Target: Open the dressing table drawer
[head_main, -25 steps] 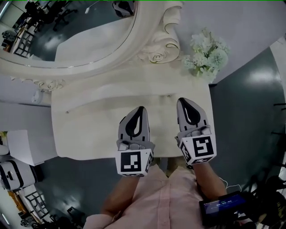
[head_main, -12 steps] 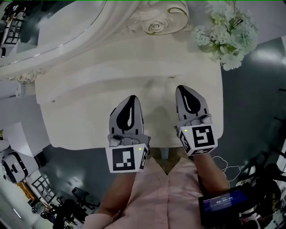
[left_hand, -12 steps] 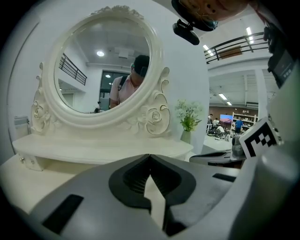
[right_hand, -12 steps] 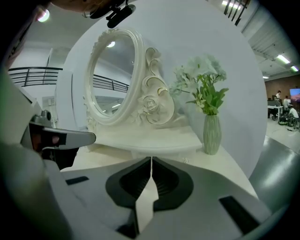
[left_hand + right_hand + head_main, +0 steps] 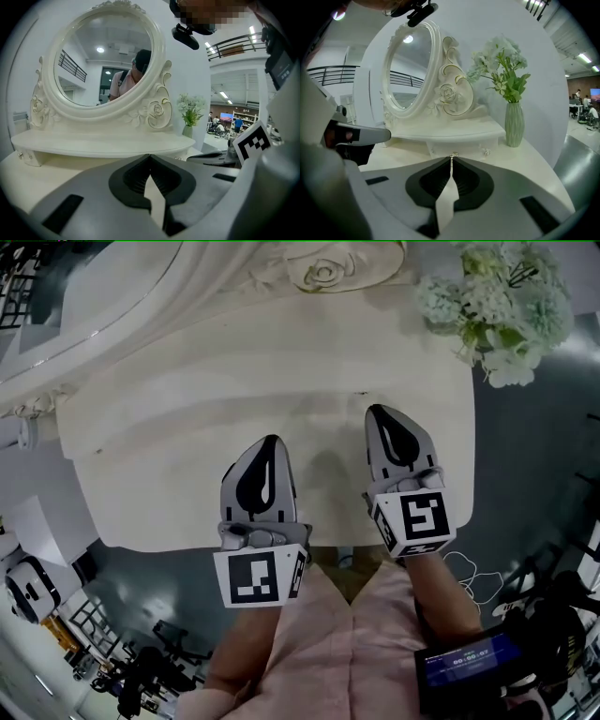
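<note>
Mirror in its carved cream oval frame stands at eleven o'clock on the dressing table, seen from over the person's shoulders; the pale surface spreads out in front of it; the left tongs hang over the near half of that surface, around seven o'clock from its middle, tips pressed together with nothing between them and nose tilted down toward the mirror's base; the drawer is the small front sitting flush under the mirror's shelf, at twelve o'clock from the right tongs, with little knobs along it; those right tongs are likewise closed tip to tip on nothing, pointing at the middle knob, which lies just past the tips with a small gap showing from above; white-green flowers fill one o'clock, standing in a ribbed green vase at the surface's far right corner; a pink shirt and a dark device with a lit screen sit at five o'clock.
</note>
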Available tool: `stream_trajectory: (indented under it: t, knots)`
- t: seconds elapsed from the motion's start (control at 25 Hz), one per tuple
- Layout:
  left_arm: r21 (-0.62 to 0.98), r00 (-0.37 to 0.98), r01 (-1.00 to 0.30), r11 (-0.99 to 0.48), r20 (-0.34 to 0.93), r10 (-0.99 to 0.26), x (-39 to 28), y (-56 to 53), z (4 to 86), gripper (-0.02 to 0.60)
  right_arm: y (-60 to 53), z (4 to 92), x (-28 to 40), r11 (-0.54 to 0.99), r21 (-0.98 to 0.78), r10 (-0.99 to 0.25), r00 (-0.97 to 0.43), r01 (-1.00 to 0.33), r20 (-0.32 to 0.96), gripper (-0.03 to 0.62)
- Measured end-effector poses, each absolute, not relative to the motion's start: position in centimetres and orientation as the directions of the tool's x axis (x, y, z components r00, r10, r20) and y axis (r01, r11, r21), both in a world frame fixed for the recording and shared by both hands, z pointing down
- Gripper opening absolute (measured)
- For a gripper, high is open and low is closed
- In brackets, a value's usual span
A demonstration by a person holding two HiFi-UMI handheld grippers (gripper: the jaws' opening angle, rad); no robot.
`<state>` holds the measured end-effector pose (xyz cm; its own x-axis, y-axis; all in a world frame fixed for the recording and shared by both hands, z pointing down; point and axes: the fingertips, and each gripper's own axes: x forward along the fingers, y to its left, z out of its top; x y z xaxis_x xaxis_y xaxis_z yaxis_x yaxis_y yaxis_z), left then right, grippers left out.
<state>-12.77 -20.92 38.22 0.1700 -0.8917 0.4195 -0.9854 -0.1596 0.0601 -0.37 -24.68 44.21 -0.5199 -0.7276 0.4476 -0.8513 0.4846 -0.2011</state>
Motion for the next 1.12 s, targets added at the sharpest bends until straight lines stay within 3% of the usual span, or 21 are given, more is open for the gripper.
stream_trajectory:
  t: [0.2,0.28,0.32,1.12]
  knots:
    - [0.061,0.167,-0.986,-0.156,0.427,-0.889,-12.8,-21.2,38.6,0.021,-25.0,44.9,-0.6,0.485,-0.207,-0.721,-0.523,-0.849,0.454,0.027]
    - [0.064,0.166,-0.986,-0.153,0.433,-0.886,-12.8,-21.3,38.9,0.021,-25.1,45.4,-1.0,0.493,-0.22,-0.707,-0.535,-0.842,0.462,0.11]
    - [0.065,0.165,-0.986,-0.151,0.436,-0.885,-12.9,-21.3,39.0,0.021,-25.1,45.6,-1.1,0.497,-0.224,-0.7,-0.54,-0.839,0.468,0.118]
    - [0.078,0.134,-0.991,-0.111,0.448,-0.884,-14.6,-22.3,39.4,0.021,-27.5,46.4,-2.3,0.485,-0.174,-0.699,-0.5,-0.857,0.512,0.12]
